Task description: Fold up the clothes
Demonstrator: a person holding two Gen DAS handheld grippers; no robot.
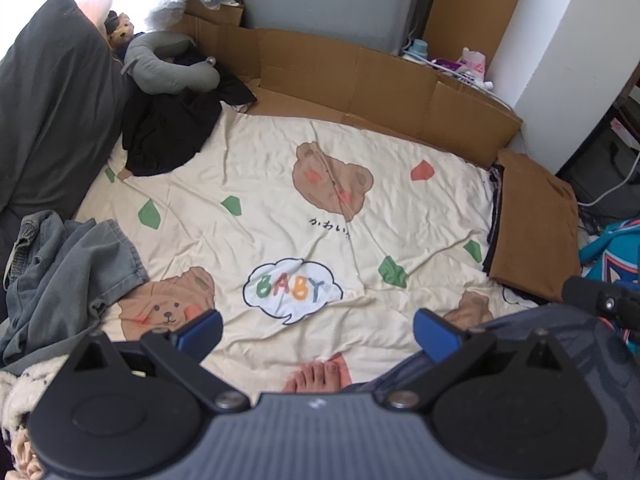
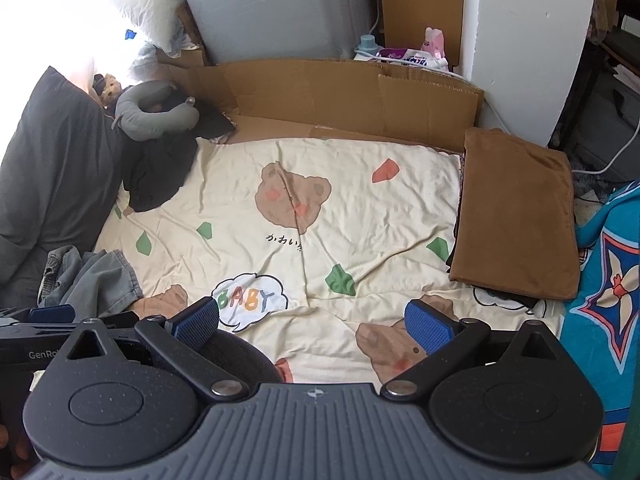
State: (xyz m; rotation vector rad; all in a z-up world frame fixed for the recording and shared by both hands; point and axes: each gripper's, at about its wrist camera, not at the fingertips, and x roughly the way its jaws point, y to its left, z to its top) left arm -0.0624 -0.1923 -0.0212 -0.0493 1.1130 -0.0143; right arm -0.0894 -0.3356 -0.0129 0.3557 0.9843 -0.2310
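Left wrist view: left gripper [image 1: 318,330] and right gripper [image 2: 312,322] both spread wide, empty, above the bear sheet [image 1: 280,184]. Next piece is likely the crumpled grey-blue garment [image 1: 68,264] at 9 o'clock; the holder should pinch a hem. Folded brown cloth [image 2: 516,216] sits at 3 o'clock; centre is free.

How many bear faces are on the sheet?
4. One top middle, one by the jeans, one near my right gripper, one partly hidden beside it. Clothes may hide more.

Both the left gripper [image 1: 318,330] and right gripper [image 2: 312,322] hover with fingers spread wide, holding nothing.
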